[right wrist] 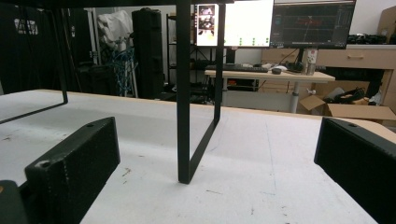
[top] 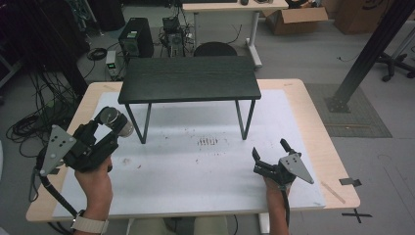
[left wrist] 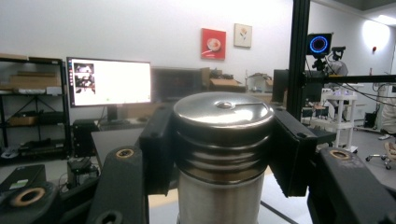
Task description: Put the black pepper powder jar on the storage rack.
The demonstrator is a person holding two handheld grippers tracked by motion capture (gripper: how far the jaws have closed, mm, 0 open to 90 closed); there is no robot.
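Observation:
A stainless steel bottle [top: 113, 120] with a round lid is held off the table at the left. My left gripper [top: 108, 128] is shut on the steel bottle [left wrist: 223, 154]; its two black pads [left wrist: 158, 149] press the sides just under the lid. My right gripper [top: 269, 152] rests low on the white mat at the right, open, nothing between its jaws. In the right gripper view its pads [right wrist: 74, 170] stand wide apart, facing the near leg [right wrist: 184, 93] of the black shelf.
A black raised shelf [top: 190, 78] on thin metal legs stands at the middle back of the white mat [top: 195, 166]. The wooden table edge [top: 337, 161] runs around the mat. Cables and a computer tower [top: 136, 38] sit on the floor behind.

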